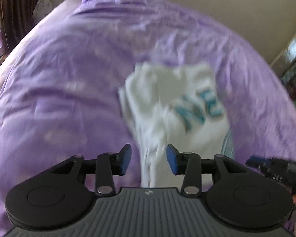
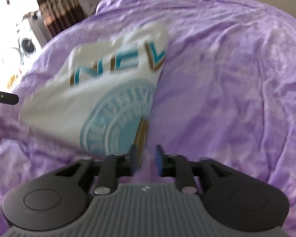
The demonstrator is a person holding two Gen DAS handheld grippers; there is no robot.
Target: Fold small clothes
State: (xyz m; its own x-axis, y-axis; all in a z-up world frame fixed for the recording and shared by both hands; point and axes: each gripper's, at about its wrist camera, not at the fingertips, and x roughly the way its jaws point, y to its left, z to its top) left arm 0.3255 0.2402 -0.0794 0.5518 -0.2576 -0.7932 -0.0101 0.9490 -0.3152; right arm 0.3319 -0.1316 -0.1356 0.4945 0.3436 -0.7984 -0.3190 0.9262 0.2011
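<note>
From my feed the bedsheet [image 2: 227,69] looks like wrinkly purple cloth with a slight sheen, the white shirt [image 2: 100,90] soft matt fabric.

A small white garment [image 1: 167,98] lies crumpled on a purple bedsheet [image 1: 69,79], right of the sheet's middle in the left wrist view. Blurred teal block letters run across its front. In the right wrist view the same garment [image 2: 100,90] shows teal letters edged in brown, and below them a round pale-blue emblem. Its right edge runs straight. A bunched strip of white cloth trails toward the near edge of the sheet.
</note>
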